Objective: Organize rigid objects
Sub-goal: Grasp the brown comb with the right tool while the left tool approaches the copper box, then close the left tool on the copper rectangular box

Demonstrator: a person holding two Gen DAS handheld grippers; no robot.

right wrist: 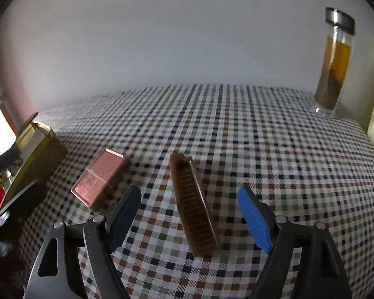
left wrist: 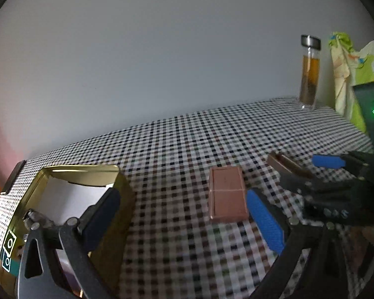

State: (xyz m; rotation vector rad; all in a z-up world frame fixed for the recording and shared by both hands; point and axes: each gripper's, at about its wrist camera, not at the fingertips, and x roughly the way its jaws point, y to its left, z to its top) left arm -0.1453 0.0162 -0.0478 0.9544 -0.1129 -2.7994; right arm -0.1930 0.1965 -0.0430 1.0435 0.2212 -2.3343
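Your right gripper (right wrist: 189, 214) stood wide open, gripping nothing — the brown bar (right wrist: 194, 206) lay between its fingers. Your left gripper (left wrist: 182, 214) gaped too, the pink bar (left wrist: 228, 194) lying just inside its blue finger, the gold tin (left wrist: 82, 174) at its dark one.

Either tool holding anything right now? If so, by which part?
Nothing is held. The right tool is open, its fingers either side of the brown box standing on edge, with gaps. The left tool is open beside the gold tin.

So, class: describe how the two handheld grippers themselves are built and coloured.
Each gripper, left gripper and right gripper, has two long flat fingers: one dark navy pad and one bright blue ribbed pad. Black triangular linkage arms with silver pivot bolts carry them. No cables or sleeves show.
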